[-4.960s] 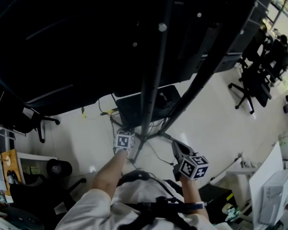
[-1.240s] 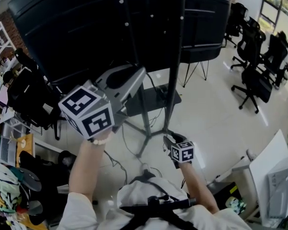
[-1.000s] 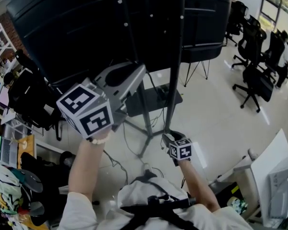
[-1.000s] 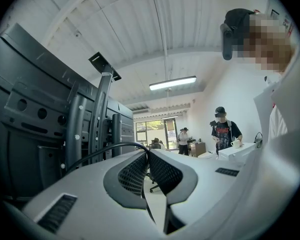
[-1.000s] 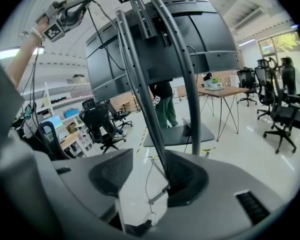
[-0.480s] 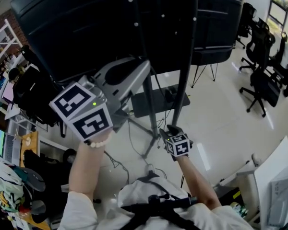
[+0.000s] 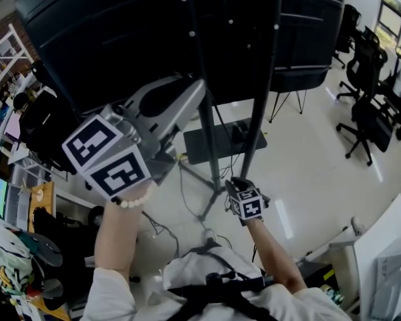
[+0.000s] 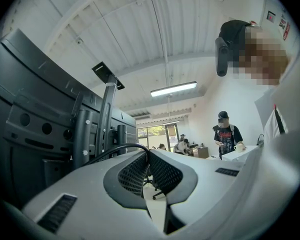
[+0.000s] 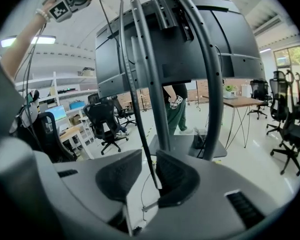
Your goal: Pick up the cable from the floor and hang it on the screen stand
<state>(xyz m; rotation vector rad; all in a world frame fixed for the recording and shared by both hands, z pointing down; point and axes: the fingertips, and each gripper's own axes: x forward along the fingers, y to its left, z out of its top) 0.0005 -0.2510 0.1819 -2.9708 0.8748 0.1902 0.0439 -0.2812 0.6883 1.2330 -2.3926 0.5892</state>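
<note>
Left tool: I'm holding the left tool (image 7: 195, 92) up high in front of the screen, pointing roughly level. Its jaws are sitting closed on the thin black cable (image 8: 110, 150), which is arching in from the left and vanishing between the mesh pads.
Right tool: the right tool (image 7: 236, 182) is hanging much lower, tilting down toward the foot of the stand. Its jaws have just been closing and are now standing partway apart.
Cable: it's dropping from the raised left tool, running down beside the stand's posts and passing between the right tool's jaws (image 9: 149, 166). There it's lying close along the right-hand pad, while the left-hand pad is standing clear of it, so nothing is pinching it there. Below those jaws I can't follow where it's going.
Screen stand: the black metal screen stand (image 7: 262, 92) is rising straight ahead on its upright posts. The cable is running beside them, and I'm not seeing it resting on any part of the stand.
Screen: the large black screen (image 7: 120, 32) is filling the top of the head view, its back facing me.
Floor: the pale glossy floor (image 7: 307, 172) is carrying the stand's dark flat base plate (image 7: 214, 142).
Surroundings: black office chairs (image 7: 364, 116) are standing well off to the right.
</note>
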